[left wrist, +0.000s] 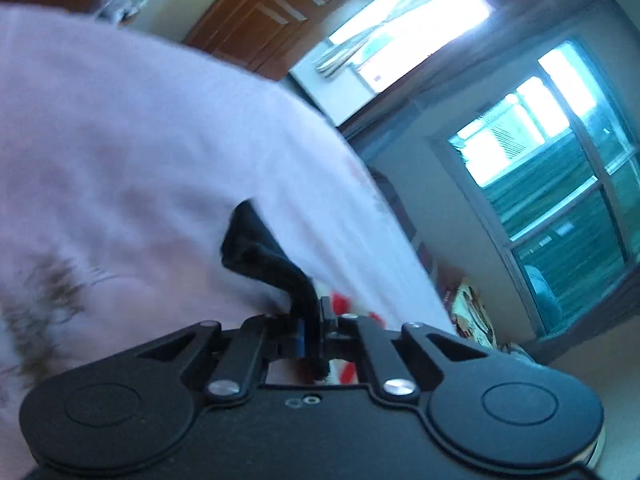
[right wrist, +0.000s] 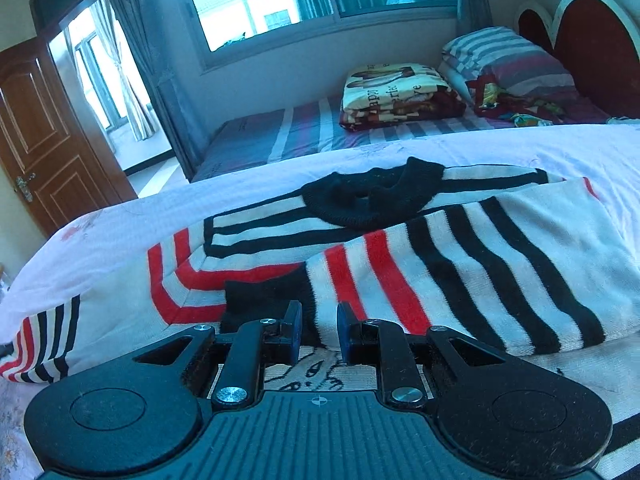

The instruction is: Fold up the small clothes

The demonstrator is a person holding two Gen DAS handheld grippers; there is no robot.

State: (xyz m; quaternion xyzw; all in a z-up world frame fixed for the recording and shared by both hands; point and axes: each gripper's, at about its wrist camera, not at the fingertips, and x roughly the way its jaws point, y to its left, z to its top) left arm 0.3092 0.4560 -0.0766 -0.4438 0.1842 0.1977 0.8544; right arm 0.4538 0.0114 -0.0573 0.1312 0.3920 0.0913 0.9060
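lying flat across the pale pink bedspread [right wrist: 520, 148], the striped sweater [right wrist: 500, 248] has one sleeve folded over its body toward 7 o'clock, black collar [right wrist: 360, 200] at 12 o'clock. right gripper [right wrist: 319, 330] hovers at the sleeve's black cuff [right wrist: 260, 300], blue pads parted and pressing on nothing. left gripper [left wrist: 310, 334], in a blurred, tilted view, has its fingers clenched on a black knit edge [left wrist: 260, 252] of the garment. folded blanket [right wrist: 396, 92] at 1 o'clock.
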